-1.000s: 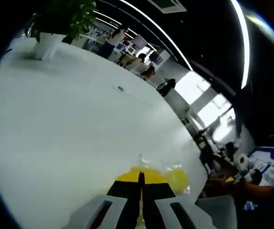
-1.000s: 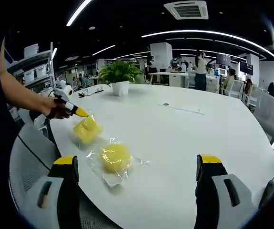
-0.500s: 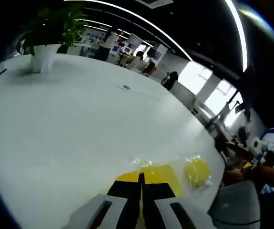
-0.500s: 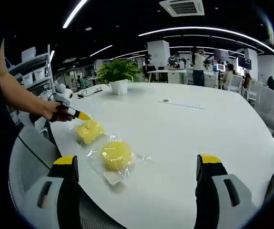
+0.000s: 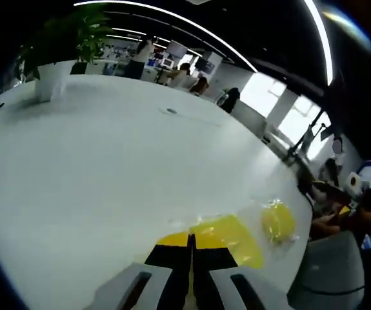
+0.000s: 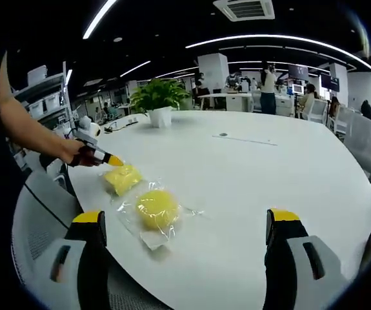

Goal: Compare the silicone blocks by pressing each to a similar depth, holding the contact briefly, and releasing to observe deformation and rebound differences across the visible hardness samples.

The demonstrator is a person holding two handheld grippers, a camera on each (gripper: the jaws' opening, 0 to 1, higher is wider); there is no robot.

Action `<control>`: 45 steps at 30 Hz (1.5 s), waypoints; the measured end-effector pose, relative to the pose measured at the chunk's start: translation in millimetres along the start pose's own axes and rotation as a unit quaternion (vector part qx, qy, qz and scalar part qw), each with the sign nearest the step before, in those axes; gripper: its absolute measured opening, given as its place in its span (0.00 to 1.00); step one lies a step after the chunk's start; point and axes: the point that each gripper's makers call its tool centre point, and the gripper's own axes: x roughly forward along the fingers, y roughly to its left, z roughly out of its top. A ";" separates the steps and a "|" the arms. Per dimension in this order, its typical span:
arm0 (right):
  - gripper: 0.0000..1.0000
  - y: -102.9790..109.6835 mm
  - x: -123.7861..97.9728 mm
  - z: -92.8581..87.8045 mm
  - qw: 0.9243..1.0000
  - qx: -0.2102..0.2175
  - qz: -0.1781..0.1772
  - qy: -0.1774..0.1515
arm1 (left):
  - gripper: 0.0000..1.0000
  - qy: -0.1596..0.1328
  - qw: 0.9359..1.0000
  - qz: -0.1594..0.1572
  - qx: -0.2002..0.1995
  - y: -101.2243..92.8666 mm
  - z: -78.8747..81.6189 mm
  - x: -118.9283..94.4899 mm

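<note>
The left tool (image 5: 190,242) had its jaws pressed together with nothing between them, its tip at the near edge of a flat yellow block (image 5: 227,237) in clear wrap. A rounder yellow block (image 5: 278,221) lay just beyond, to the tool's right, close to the table (image 5: 95,168) edge. In the right gripper view, the right tool (image 6: 185,223) stood wide, holding nothing, and the round block (image 6: 156,209) lay ahead, toward its left jaw. The left tool (image 6: 111,159) touched the flat block (image 6: 123,177) there. Ahead of both tools the white table was broad and free, with a potted plant (image 6: 159,102) far off.
</note>
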 end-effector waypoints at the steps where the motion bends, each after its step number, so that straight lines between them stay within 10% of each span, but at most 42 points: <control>1: 0.96 -0.1 0.3 -0.3 1.000 0.000 0.000 0.001 | 0.00 0.001 1.000 0.000 0.001 -0.4 -0.1 0.3; 28: 0.96 -4.9 3.1 5.3 1.000 -0.007 0.006 0.005 | 0.04 0.000 1.000 0.008 0.020 4.2 -2.8 -0.2; 34: 0.96 -7.9 3.3 7.5 1.000 -0.005 0.007 0.006 | 0.48 -0.020 0.996 0.085 0.012 30.7 -4.2 -5.7; 45: 0.96 -19.5 -0.9 9.0 1.000 0.003 -0.003 0.011 | 0.97 -0.080 0.991 0.044 0.097 8.5 23.5 -61.7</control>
